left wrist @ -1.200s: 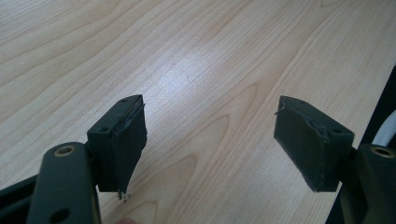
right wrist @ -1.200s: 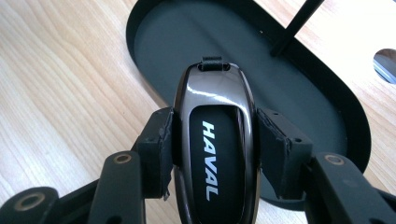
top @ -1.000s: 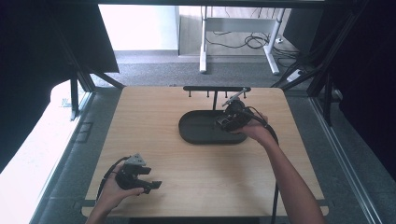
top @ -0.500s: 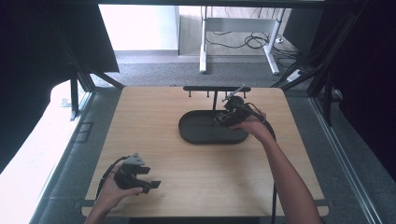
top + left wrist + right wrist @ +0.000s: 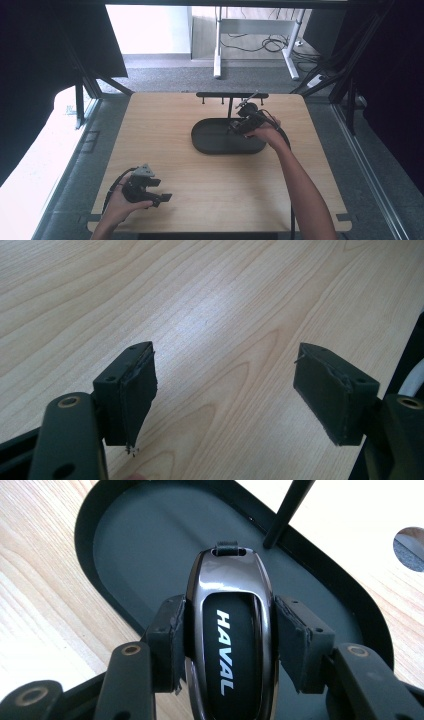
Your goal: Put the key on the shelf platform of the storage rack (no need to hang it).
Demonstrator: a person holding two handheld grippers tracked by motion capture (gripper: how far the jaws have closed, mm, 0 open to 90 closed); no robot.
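So I have the car key fob (image 5: 231,630) clamped by its sides in my right tool (image 5: 229,645), hanging over the black oval tray (image 5: 125,545) on the desk (image 5: 165,150). What's left, I judge, is lowering and releasing it. My left tool (image 5: 225,400) rests open, empty, near the desk's front edge.

Daylight from the bright far floor washed out that area; the pale wooden table (image 5: 165,150) showed soft glare, sides dark.
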